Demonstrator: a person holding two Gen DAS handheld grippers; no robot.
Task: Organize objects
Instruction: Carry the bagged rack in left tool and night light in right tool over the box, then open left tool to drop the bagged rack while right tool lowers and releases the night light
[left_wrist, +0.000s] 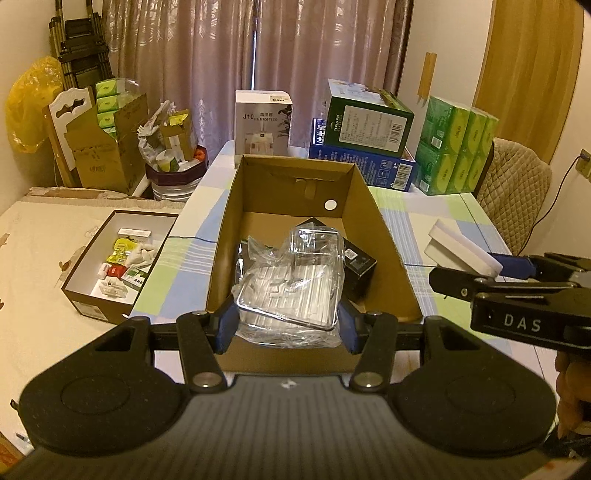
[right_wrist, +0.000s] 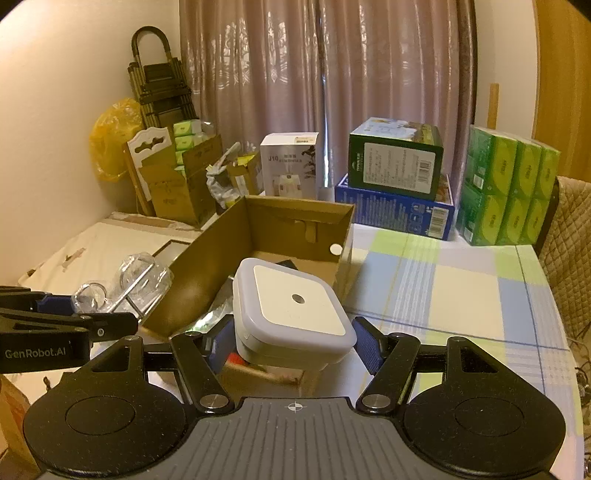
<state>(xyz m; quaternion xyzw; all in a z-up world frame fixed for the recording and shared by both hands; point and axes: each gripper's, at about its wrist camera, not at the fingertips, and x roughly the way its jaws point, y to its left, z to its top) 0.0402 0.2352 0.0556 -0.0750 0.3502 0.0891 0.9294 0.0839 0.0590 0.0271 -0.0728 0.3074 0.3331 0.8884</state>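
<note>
The open cardboard box (left_wrist: 295, 177) stands mid-tabletop near the left edge, already holding a black carton (left_wrist: 356, 264). The left gripper (left_wrist: 287, 325) clamps a plastic-wrapped clear tray (left_wrist: 291, 291) over the box's near end, seemingly mid-deposit. The right gripper (right_wrist: 293, 341) grips a white square night-light (right_wrist: 293, 308) just beside the box's right wall; it likely goes in next, needing a leftward carry over that wall.

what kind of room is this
Probably a room in a home, used partly for storage: curtains cover the window, a checked cloth covers the table, and tissue packs and product boxes are stacked along its far edge.
</note>
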